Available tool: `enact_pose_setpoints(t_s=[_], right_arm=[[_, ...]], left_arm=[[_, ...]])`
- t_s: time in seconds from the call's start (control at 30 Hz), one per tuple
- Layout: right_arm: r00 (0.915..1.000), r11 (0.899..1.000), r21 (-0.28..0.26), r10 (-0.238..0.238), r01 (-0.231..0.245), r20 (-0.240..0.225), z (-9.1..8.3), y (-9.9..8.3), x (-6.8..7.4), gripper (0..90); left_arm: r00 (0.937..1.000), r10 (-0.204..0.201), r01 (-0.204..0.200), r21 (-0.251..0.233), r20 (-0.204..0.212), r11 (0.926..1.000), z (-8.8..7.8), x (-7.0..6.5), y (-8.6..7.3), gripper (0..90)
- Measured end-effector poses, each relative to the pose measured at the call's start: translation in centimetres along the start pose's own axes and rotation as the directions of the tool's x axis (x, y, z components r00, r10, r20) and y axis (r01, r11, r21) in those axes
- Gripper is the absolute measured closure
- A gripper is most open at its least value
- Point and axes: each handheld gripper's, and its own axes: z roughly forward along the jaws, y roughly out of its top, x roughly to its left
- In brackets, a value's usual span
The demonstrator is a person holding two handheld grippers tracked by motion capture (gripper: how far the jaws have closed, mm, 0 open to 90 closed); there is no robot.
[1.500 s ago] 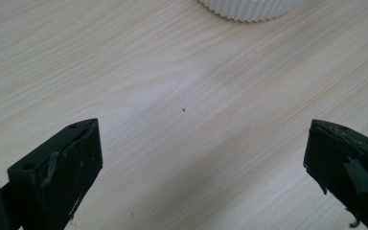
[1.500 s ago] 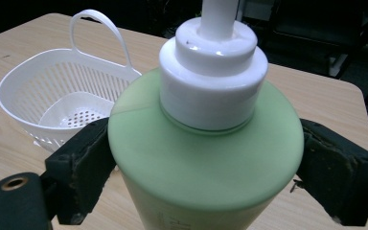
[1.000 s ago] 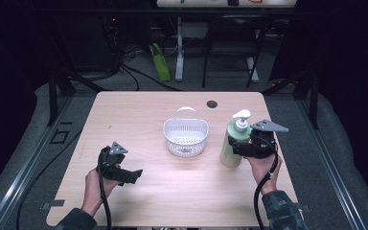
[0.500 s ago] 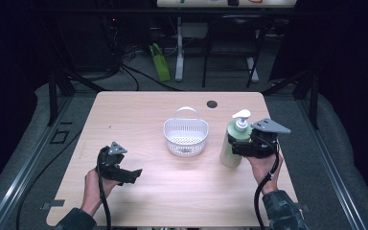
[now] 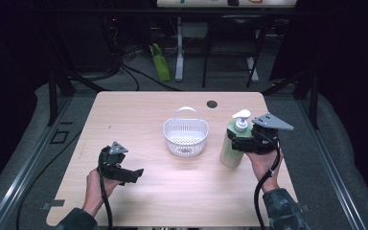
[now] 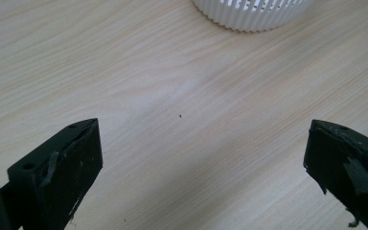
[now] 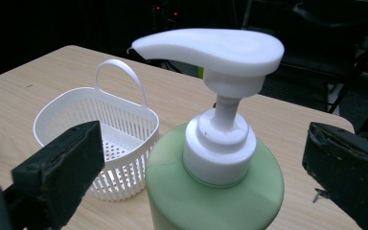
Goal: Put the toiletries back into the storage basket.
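A pale green pump bottle (image 5: 231,149) with a white pump head (image 7: 211,48) stands upright at the table's right. My right gripper (image 5: 239,142) reaches it from the right, and its jaws have just been opening. They now stand wide on either side of the bottle (image 7: 215,191), with a gap at each pad, so the gripper is open. A white slotted basket (image 5: 186,139) with a loop handle sits at mid-table, just left of the bottle. My left gripper (image 5: 133,175) hovers open over bare wood at the front left, with nothing between its jaws (image 6: 203,163).
The wooden table (image 5: 182,196) has a dark round hole (image 5: 212,104) near its far edge. In the left gripper view the basket's wall (image 6: 251,14) lies ahead of the jaws. Dark floor, cables and desk legs lie beyond the table.
The right gripper has edged slightly to the right beside the bottle, which still stands in place. The left gripper and basket have not moved.
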Motion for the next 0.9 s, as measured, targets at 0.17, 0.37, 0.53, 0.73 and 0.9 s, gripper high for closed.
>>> enact_pose_setpoints(t_s=[0.17,0.37,0.53,0.73,0.9], right_arm=[[0.9997,1.000,-0.007,-0.016,0.016,-0.019,-0.05,0.50,0.30,0.0],[0.9999,0.999,-0.031,0.008,-0.009,-0.012,-0.12,0.46,-0.01,9.9],[0.9999,0.998,-0.057,-0.012,0.012,0.000,-0.13,0.25,0.37,21.9],[0.9996,0.994,-0.107,-0.002,0.005,0.029,-0.25,0.24,0.61,42.7],[0.9990,0.992,-0.124,0.010,-0.004,0.043,-0.33,0.27,0.49,49.5]], left_arm=[[1.0000,0.002,-0.002,-0.004,0.001,1.0000,0.01,-0.06,0.00,0.0],[1.0000,-0.002,0.002,-0.006,0.000,1.0000,-0.07,-0.04,0.04,0.0],[1.0000,0.005,-0.005,-0.010,-0.001,0.9999,-0.14,-0.11,0.10,0.0],[1.0000,0.004,-0.004,-0.006,-0.003,1.0000,-0.19,-0.04,0.07,0.0],[1.0000,0.008,-0.008,0.002,-0.003,1.0000,-0.09,-0.12,0.11,0.0]])
